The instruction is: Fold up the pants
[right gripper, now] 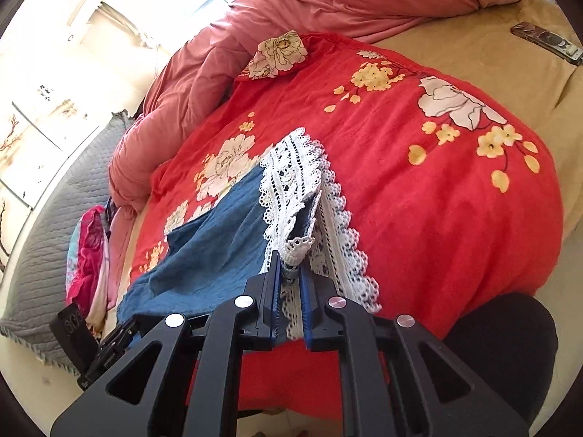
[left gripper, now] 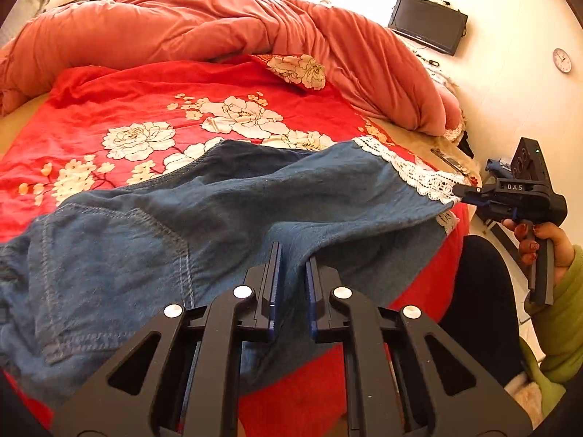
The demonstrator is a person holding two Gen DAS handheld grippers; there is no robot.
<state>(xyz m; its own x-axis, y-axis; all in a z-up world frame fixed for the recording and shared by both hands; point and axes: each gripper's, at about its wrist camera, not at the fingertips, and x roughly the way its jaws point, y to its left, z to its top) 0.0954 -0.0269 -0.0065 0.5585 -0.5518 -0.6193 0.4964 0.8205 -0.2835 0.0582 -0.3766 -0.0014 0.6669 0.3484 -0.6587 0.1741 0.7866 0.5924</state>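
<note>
Pants [left gripper: 218, 211] are spread across the red floral quilt [left gripper: 145, 109] on the bed, waist end left. Left gripper [left gripper: 291, 255] is pinched tight on a denim fold mid-leg, right gripper [right gripper: 290, 266] clamped on the lace cuffs [right gripper: 291, 182]. I'd keep both grips level and the fabric taut, so the fold lands without bunching.

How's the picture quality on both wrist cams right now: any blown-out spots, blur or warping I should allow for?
Left wrist view: the window above the pink duvet is blown out, the jeans sharp, the bed's edges bowed by the fisheye. Right wrist view: the window top left glares white, the lace hem in the right gripper is crisp, the remote stretched near the rim.
</note>
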